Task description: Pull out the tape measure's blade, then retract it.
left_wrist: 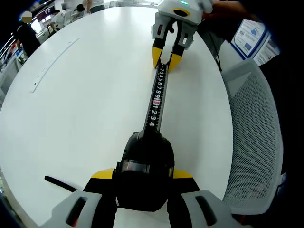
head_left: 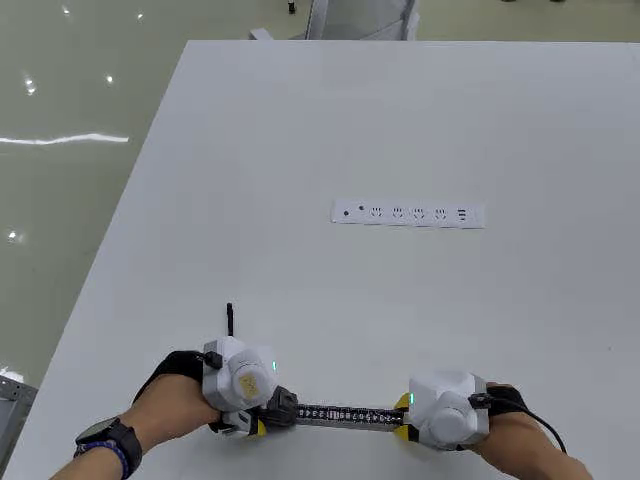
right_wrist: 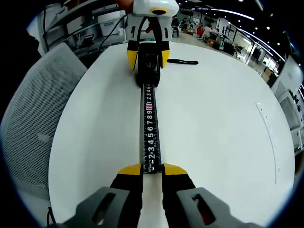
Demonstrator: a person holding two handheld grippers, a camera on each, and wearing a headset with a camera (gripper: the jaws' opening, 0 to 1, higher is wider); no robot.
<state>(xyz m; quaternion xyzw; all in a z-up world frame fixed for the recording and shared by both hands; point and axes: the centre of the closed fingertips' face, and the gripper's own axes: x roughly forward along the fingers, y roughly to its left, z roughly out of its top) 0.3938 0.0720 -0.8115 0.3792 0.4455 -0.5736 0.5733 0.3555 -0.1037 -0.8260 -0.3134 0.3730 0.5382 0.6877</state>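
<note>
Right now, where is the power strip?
In the head view, the power strip lies on the table, beyond the tape measure, right of picture centre.

We are in a large open-plan office or lab hall. There is a wide white tabletop (head_left: 400, 120) carrying a power strip (head_left: 408, 214), a grey mesh office chair (right_wrist: 42, 118), a glossy pale floor (head_left: 70, 120), ceiling strip lights (right_wrist: 232, 13), and people at distant desks (right_wrist: 204, 29).

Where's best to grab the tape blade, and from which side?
Grip the blade at its free end, coming in line with it from the side away from the case. It's a narrow, flat strip, so jaws close across its width, as the right gripper does.
</note>
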